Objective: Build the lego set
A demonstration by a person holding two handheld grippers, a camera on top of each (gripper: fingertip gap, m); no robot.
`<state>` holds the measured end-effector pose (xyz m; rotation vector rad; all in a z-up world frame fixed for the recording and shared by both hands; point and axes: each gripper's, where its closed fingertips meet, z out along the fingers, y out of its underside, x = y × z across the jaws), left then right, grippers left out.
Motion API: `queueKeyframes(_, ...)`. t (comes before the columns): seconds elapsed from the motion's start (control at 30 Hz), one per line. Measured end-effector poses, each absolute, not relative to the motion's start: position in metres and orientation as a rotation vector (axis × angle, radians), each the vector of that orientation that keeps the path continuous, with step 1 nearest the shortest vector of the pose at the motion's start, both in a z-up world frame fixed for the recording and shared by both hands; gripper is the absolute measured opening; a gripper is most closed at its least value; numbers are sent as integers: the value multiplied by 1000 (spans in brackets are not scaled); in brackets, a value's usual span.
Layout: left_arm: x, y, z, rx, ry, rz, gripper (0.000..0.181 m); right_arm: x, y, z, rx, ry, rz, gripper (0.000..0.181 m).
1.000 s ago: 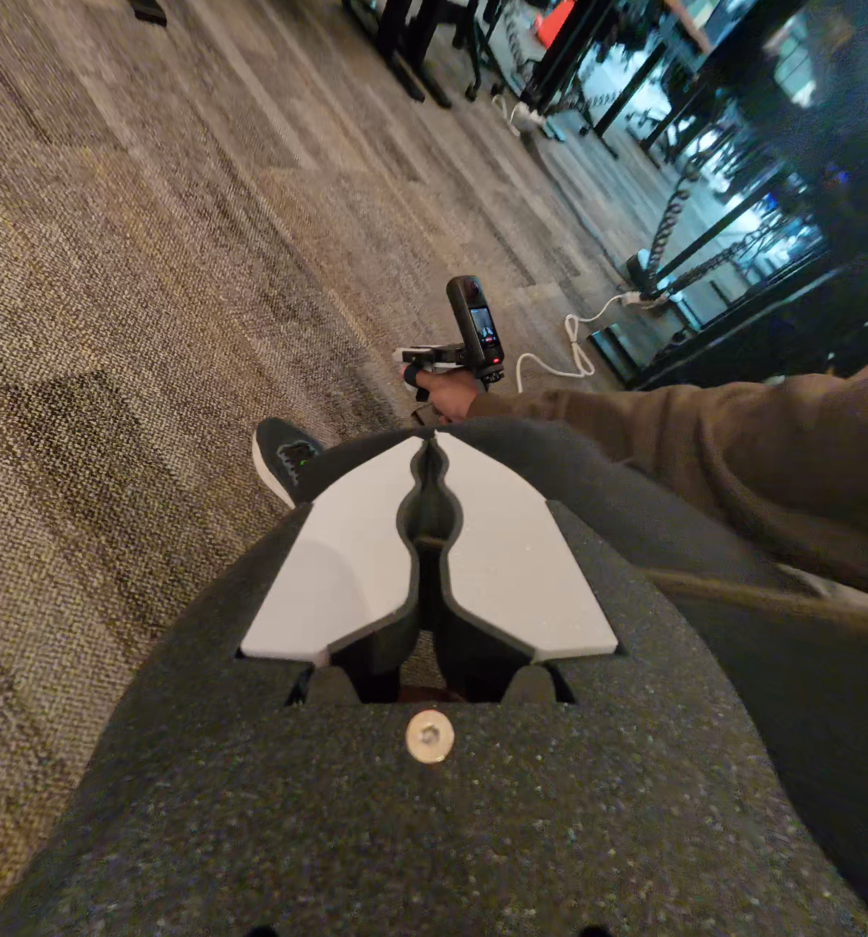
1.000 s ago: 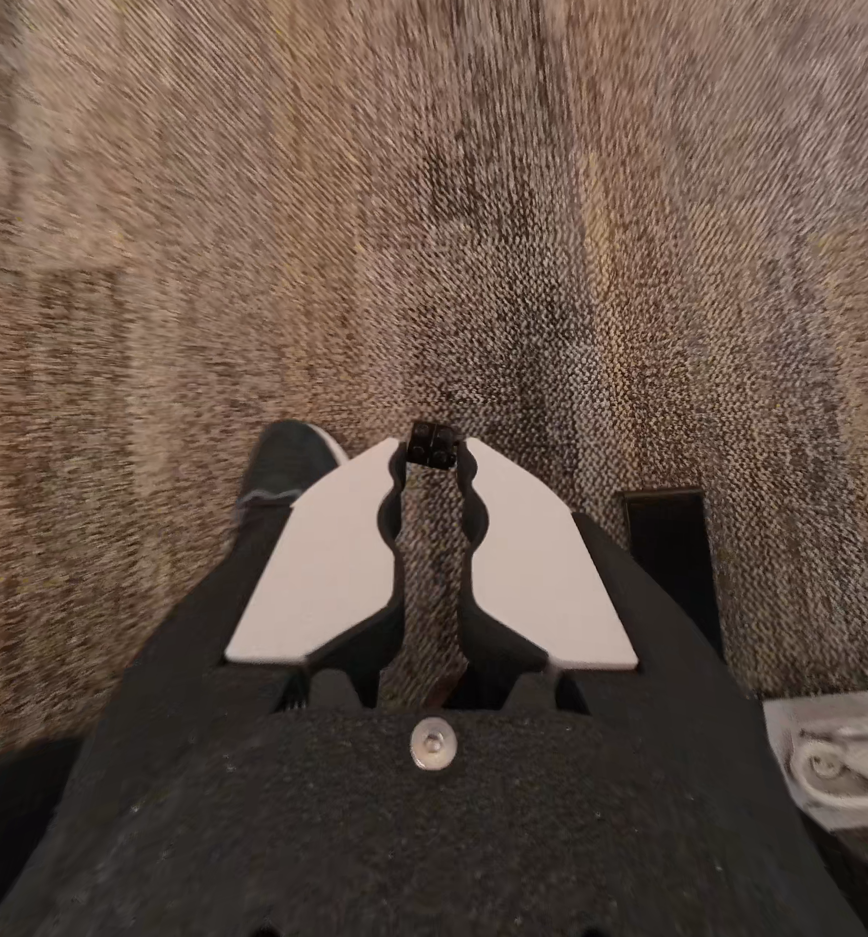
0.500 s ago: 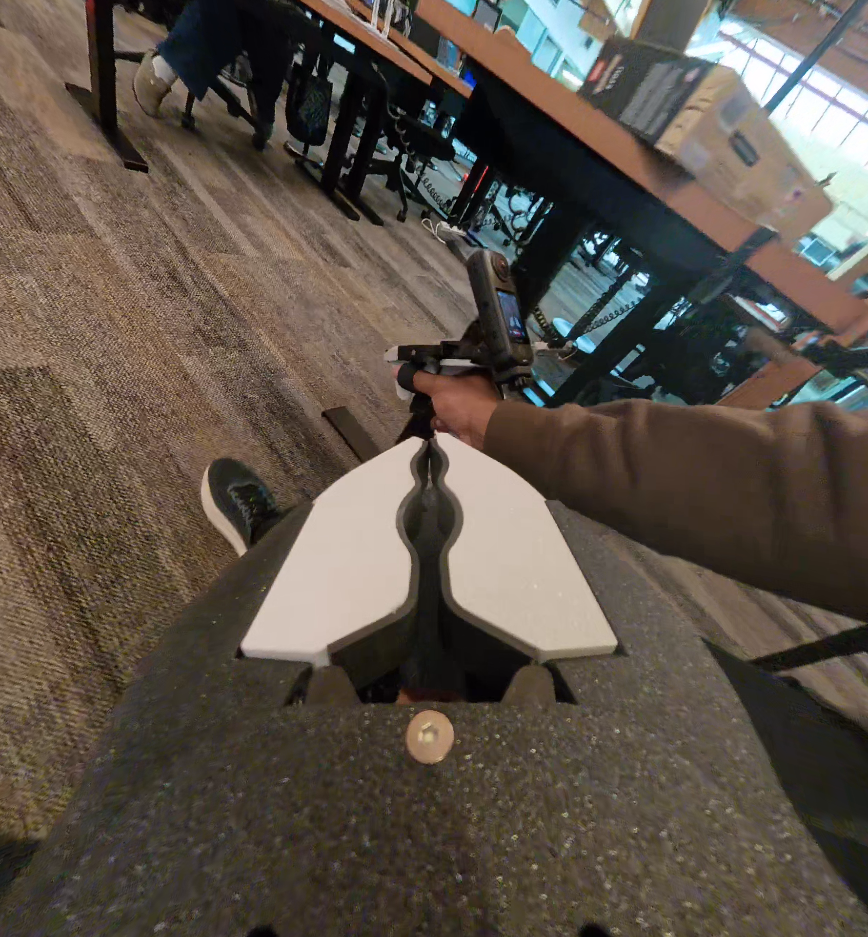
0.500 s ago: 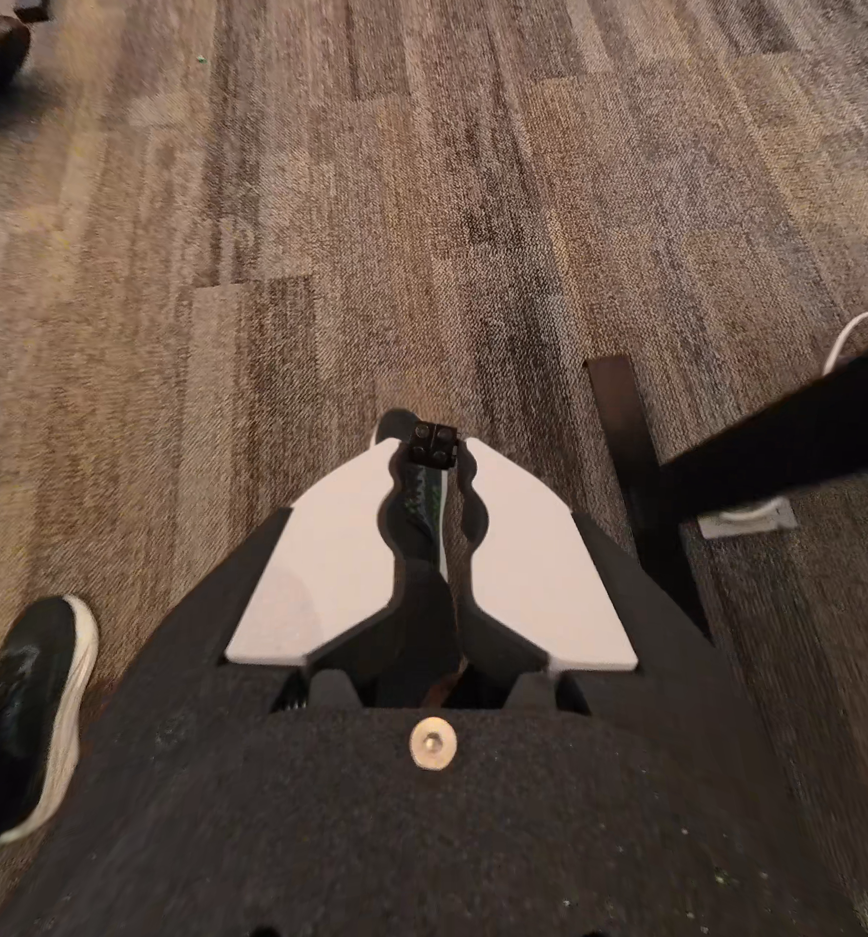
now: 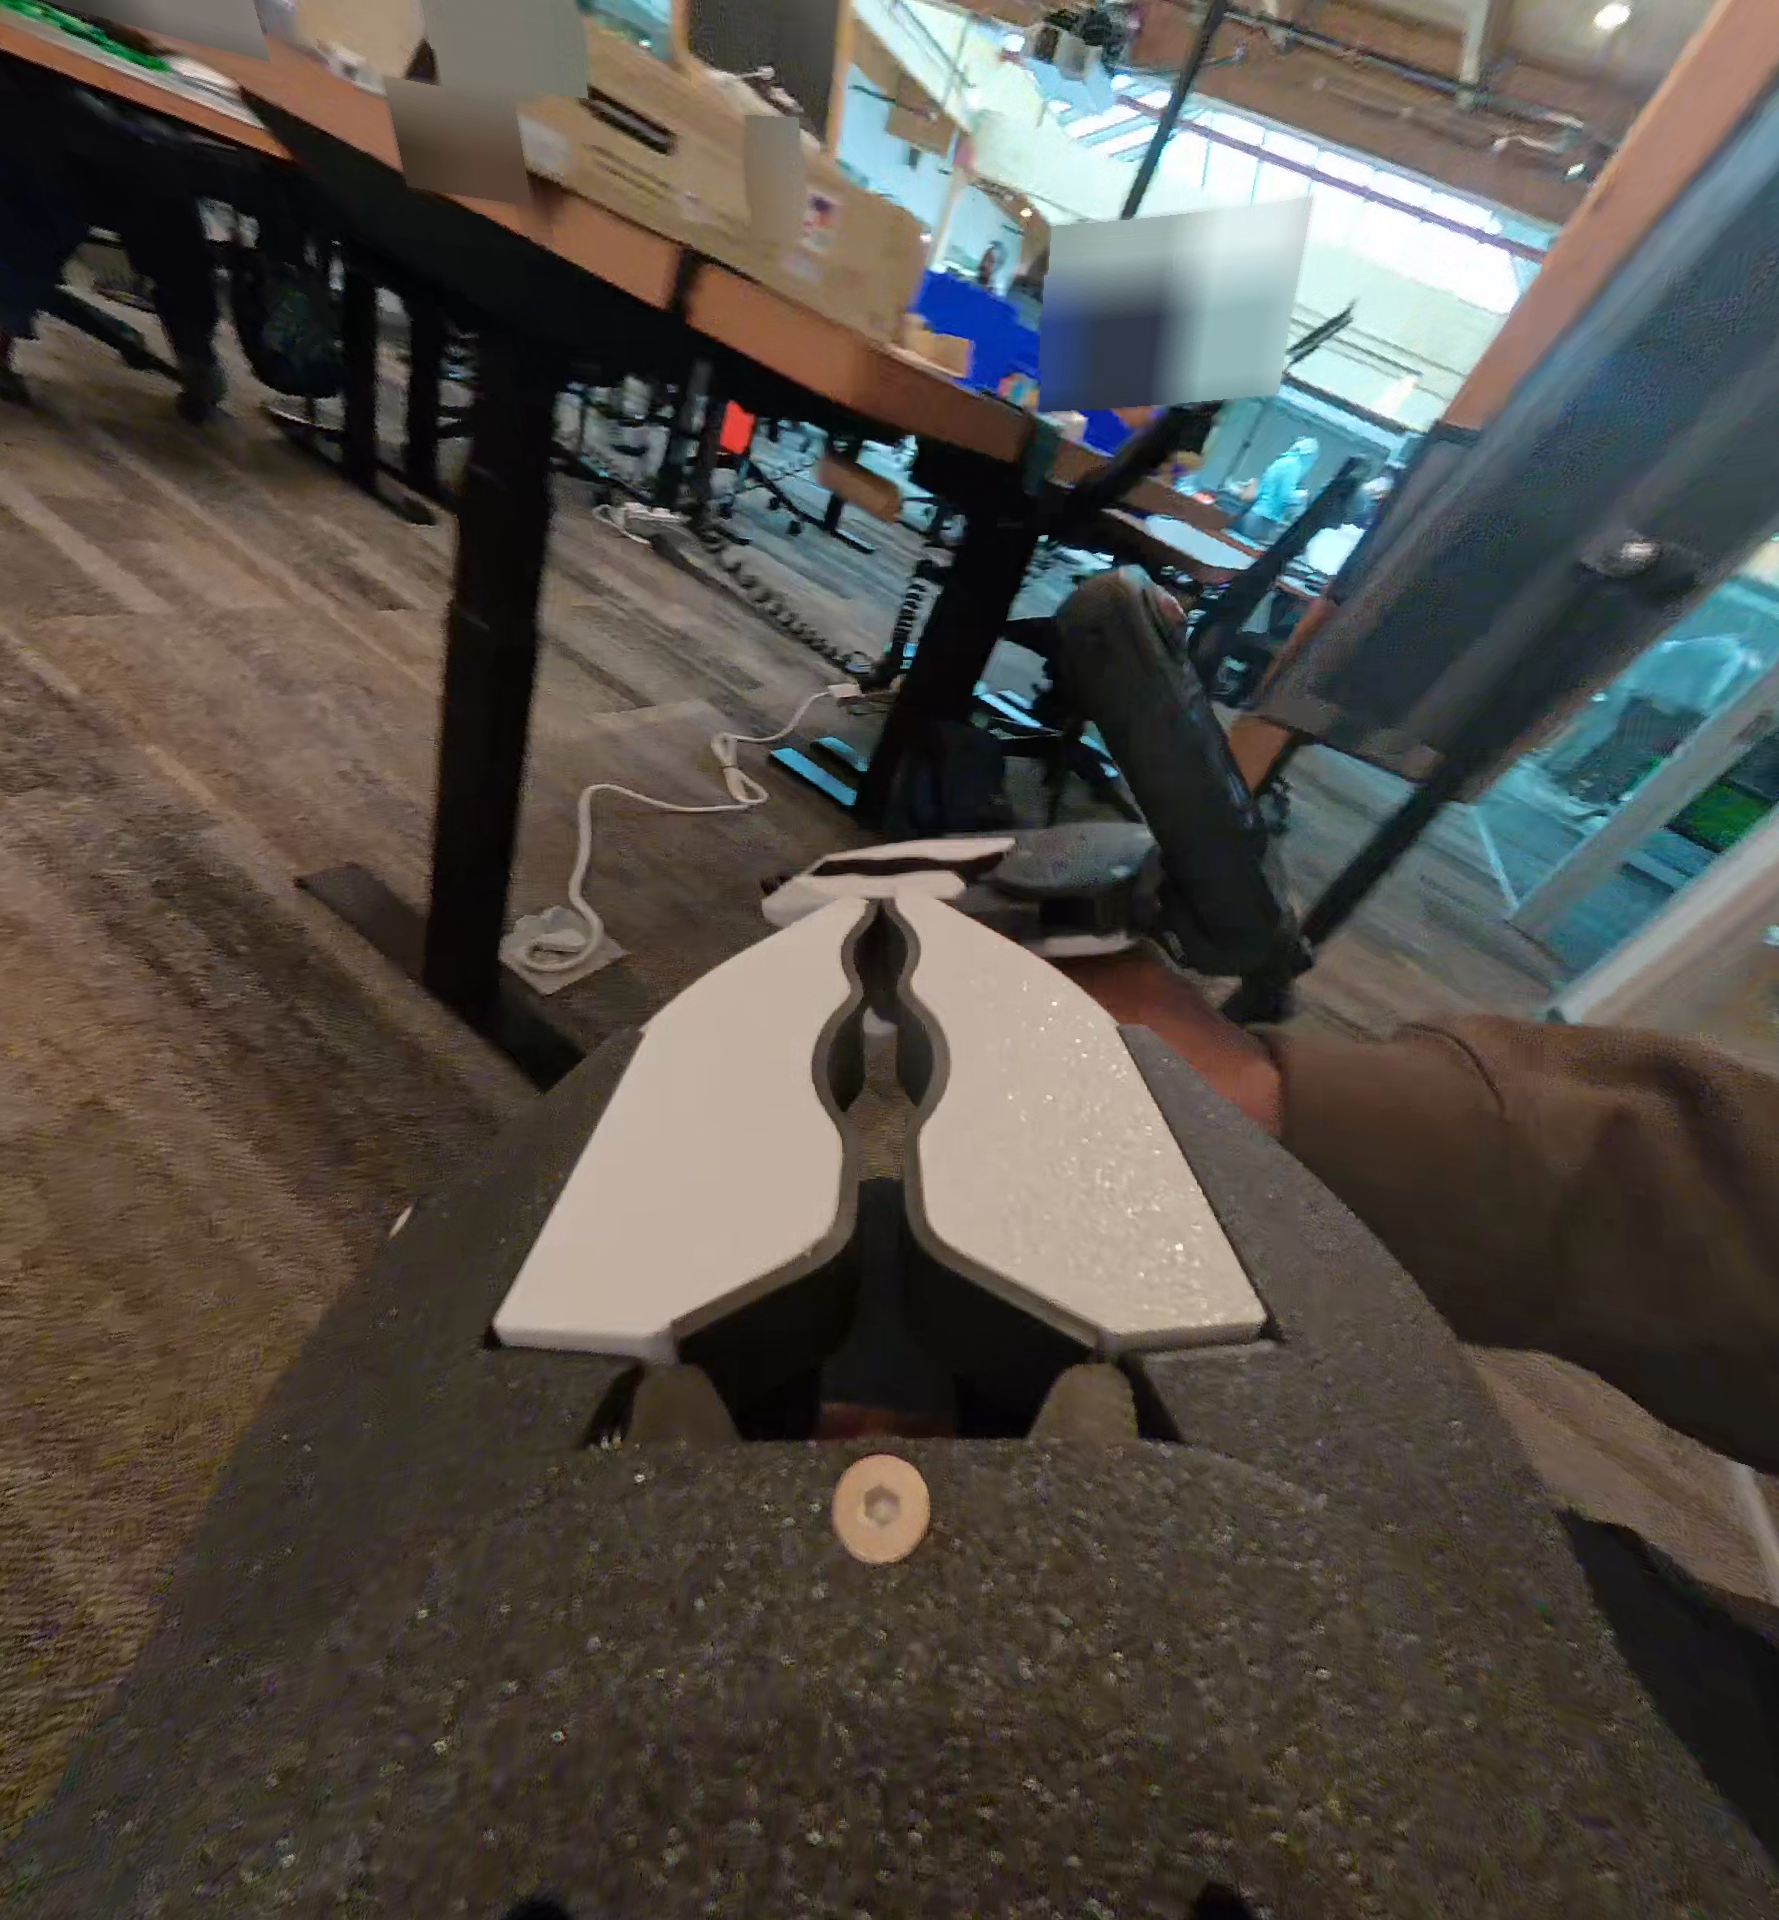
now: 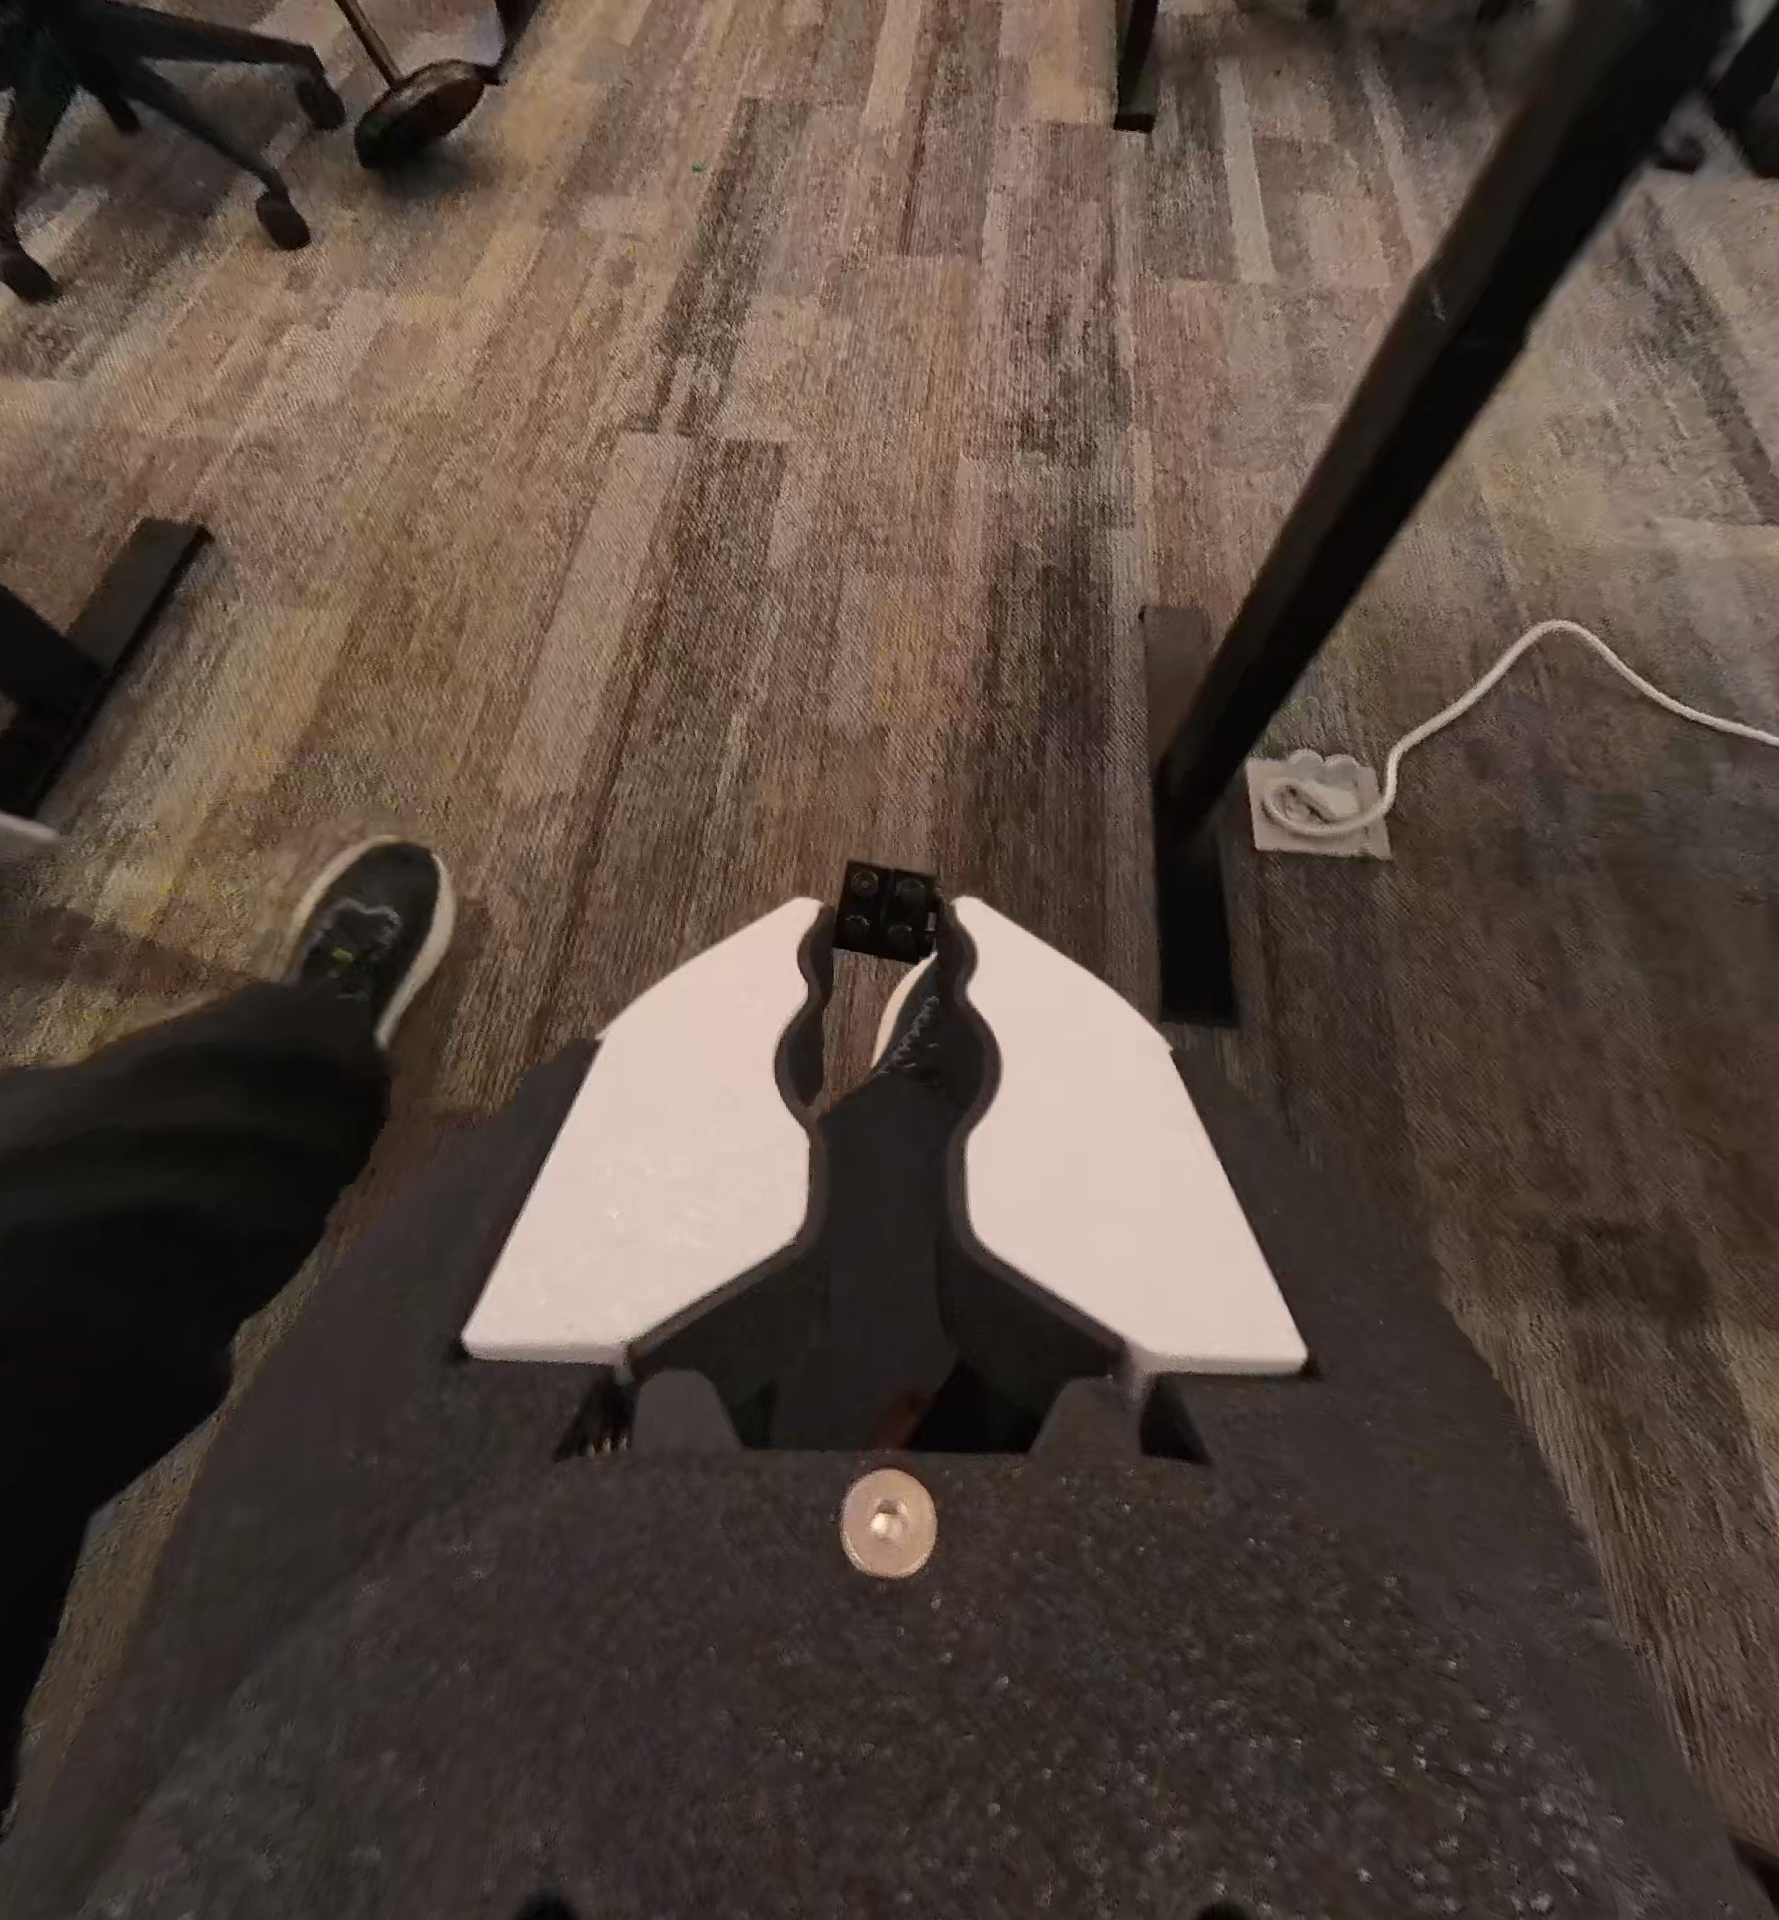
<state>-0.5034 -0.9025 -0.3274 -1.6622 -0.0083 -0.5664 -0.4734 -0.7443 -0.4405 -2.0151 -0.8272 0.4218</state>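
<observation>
Left gripper (image 5: 877,914): the white fingers meet at the tips, with nothing visible between them. It points out over the carpet (image 5: 137,1039) toward a black desk leg (image 5: 485,727).

Right gripper (image 6: 887,916): clamped on a small black Lego brick (image 6: 885,912), held at the very fingertips with its stud face toward the camera. The brick hangs in the air above the carpet, beyond a dark shoe (image 6: 371,935) at the left and beside the desk leg (image 6: 1384,436) at the right. No other Lego parts appear in either view.

Handling, as judged: the brick is light, rigid and smooth-sided. Hard plastic on smooth pads can slip or twist, and only the tips hold it. Grip the two flat opposite side walls, squarely, leaving studs and underside free for mating. Press straight along the stud axis; a skewed push is likely to pop the brick out of the grip.
</observation>
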Motion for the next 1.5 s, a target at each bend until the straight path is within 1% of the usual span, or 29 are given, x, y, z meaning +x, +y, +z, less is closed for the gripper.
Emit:
queueKeyframes(0.17, -392, -942, -309, -1642, 146, -615, 0, -354, -806, -410, -2027, -731, 411, 19)
queueKeyframes(0.33, -297, -969, -309, -1646, 281, -713, 0, -257, -851, -384, -2034, -622, 359, 19)
queueKeyframes(0.57, -175, -963, -293, -1628, 371, -797, 0, -111, -914, -374, -2069, -484, 84, 18)
queueKeyframes(0.7, -73, -971, -295, -1650, 555, -840, 0, -8, -953, -365, -2094, -309, -54, 19)
queueKeyframes(0.83, 39, -1003, -310, -1658, 800, -922, 0, 100, -1001, -366, -2107, -76, -134, 18)
queueKeyframes(1.03, 211, -1065, -347, -1597, 1217, -1047, 0, 250, -1090, -395, -2098, 296, -248, 19)
queueKeyframes(1.27, 390, -1125, -404, -1474, 1450, -1278, 0, 394, -1188, -459, -2090, 672, -371, 18)
queueKeyframes(1.4, 468, -1133, -440, -1437, 1502, -1370, 0, 451, -1216, -504, -2119, 793, -392, 19)
queueKeyframes(1.5, 513, -1118, -458, -1412, 1503, -1394, 0, 485, -1210, -532, -2159, 804, -370, 19)
